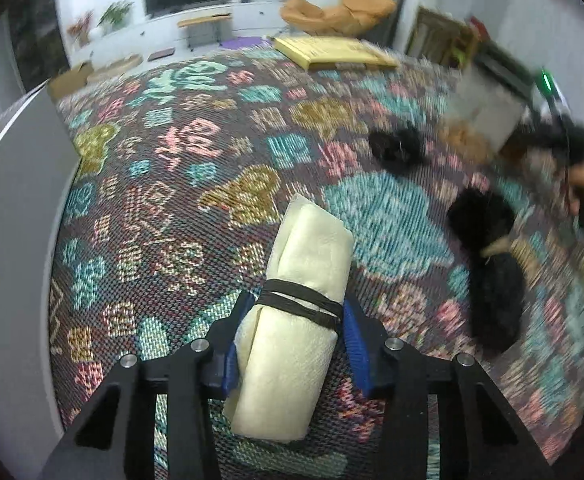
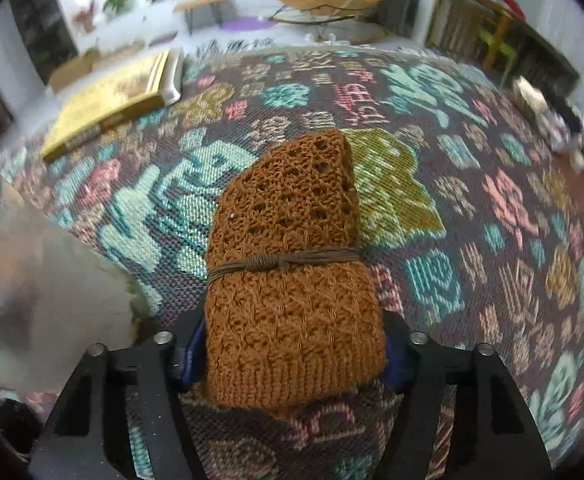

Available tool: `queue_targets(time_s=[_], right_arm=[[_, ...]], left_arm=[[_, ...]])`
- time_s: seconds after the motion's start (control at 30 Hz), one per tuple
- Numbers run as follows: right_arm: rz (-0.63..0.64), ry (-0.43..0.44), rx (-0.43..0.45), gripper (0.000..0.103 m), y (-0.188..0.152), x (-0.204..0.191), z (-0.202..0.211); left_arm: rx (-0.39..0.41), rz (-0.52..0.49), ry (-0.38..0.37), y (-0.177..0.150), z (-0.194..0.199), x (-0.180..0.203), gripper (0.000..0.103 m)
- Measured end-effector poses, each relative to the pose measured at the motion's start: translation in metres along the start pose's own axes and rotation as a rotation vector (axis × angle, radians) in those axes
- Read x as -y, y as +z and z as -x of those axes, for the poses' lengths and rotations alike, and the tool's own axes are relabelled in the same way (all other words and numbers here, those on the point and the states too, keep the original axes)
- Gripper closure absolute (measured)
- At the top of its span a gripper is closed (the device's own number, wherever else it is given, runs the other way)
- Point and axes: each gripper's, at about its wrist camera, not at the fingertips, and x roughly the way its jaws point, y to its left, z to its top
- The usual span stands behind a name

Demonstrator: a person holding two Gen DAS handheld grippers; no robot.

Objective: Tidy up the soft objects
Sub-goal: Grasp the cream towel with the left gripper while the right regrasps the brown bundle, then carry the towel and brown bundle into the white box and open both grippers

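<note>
Both tongs are loaded: left gripper (image 1: 292,344) clamps a cream roll (image 1: 296,312), right gripper (image 2: 292,344) a brown knit bundle (image 2: 292,280), each bundle's long axis running up-frame beyond the jaws. Loose black bundles (image 1: 488,264) lie on the rug (image 1: 172,200) at right of the left view, nearer the right hand.

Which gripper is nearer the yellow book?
Right. The yellow book lies just ahead-left of the right gripper; from the left gripper it sits far across the rug.

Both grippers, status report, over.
Left gripper shut on cream bundle. Right gripper shut on brown knit bundle. Two black bundles loose on rug. Nothing blocking.
</note>
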Motion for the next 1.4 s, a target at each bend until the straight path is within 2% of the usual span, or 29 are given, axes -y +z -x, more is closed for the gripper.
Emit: queue_targets(time_s=[0.1,0.2,0.3,0.37,0.43,0.47,0.53,0.57,0.6,0.63,0.67,0.7,0.77,0.8,0.9,0.97,1.07,1.1,1.13,1.2,1.27,1.33,1.4], right_arm=[[-0.010,-0.004,0.077,0.036,-0.002,0.006,0.043],[0.033,0.002,0.152,0.036,0.000,-0.012,0.102],[0.128,0.075,0.188,0.036,-0.004,-0.062,0.164],[0.188,0.169,0.189,0.035,-0.013,-0.114,0.197],[0.258,0.288,0.173,0.035,-0.026,-0.178,0.222],[0.300,0.367,0.160,0.034,-0.038,-0.224,0.236],[0.359,0.474,0.136,0.032,-0.058,-0.286,0.252],[0.390,0.552,0.119,0.030,-0.073,-0.332,0.260],[0.401,0.604,0.106,0.026,-0.083,-0.361,0.264],[0.405,0.654,0.091,0.023,-0.091,-0.388,0.266],[0.407,0.711,0.065,0.022,-0.102,-0.420,0.266],[0.410,0.750,0.030,0.022,-0.110,-0.446,0.264],[0.397,0.754,-0.018,0.022,-0.123,-0.482,0.258],[0.389,0.757,-0.015,0.022,-0.128,-0.488,0.258],[0.402,0.721,0.045,0.022,-0.142,-0.474,0.262],[0.428,0.621,0.107,0.022,-0.141,-0.439,0.255],[0.406,0.431,0.199,0.022,-0.154,-0.365,0.237],[0.370,0.345,0.228,0.022,-0.159,-0.329,0.225],[0.329,0.271,0.244,0.022,-0.163,-0.298,0.209],[0.210,0.133,0.234,0.022,-0.178,-0.226,0.179],[0.057,0.031,0.166,0.022,-0.196,-0.152,0.144],[-0.051,-0.010,0.112,0.022,-0.207,-0.109,0.119],[-0.118,-0.032,0.076,0.022,-0.218,-0.078,0.099]], left_arm=[[0.062,0.091,-0.064,0.003,0.029,-0.009,0.060],[0.129,0.151,-0.128,0.005,0.073,-0.021,0.060],[0.187,0.177,-0.141,-0.001,0.124,-0.045,0.060],[0.218,0.192,-0.110,-0.011,0.157,-0.068,0.060],[0.238,0.217,-0.041,-0.027,0.193,-0.102,0.060],[0.243,0.225,-0.010,-0.033,0.204,-0.114,0.060],[0.246,0.248,0.092,-0.050,0.229,-0.147,0.059],[0.238,0.259,0.140,-0.058,0.237,-0.161,0.059],[0.226,0.283,0.239,-0.070,0.245,-0.180,0.053],[0.216,0.300,0.305,-0.080,0.248,-0.192,0.037],[0.212,0.312,0.337,-0.086,0.249,-0.201,0.024],[0.211,0.341,0.382,-0.099,0.252,-0.215,0.004],[0.224,0.385,0.424,-0.117,0.258,-0.228,0.001],[0.224,0.393,0.430,-0.121,0.260,-0.230,0.001],[0.250,0.393,0.419,-0.134,0.267,-0.221,0.001],[0.266,0.374,0.395,-0.133,0.267,-0.207,0.001],[0.287,0.287,0.281,-0.124,0.263,-0.160,0.001],[0.290,0.263,0.251,-0.120,0.260,-0.151,0.001],[0.297,0.213,0.193,-0.115,0.257,-0.123,0.001],[0.309,0.139,0.115,-0.105,0.253,-0.086,0.001],[0.314,0.045,0.032,-0.103,0.247,-0.041,0.001],[0.273,-0.038,-0.035,-0.099,0.218,0.006,0.000],[0.223,-0.074,-0.066,-0.099,0.189,0.031,0.000]])
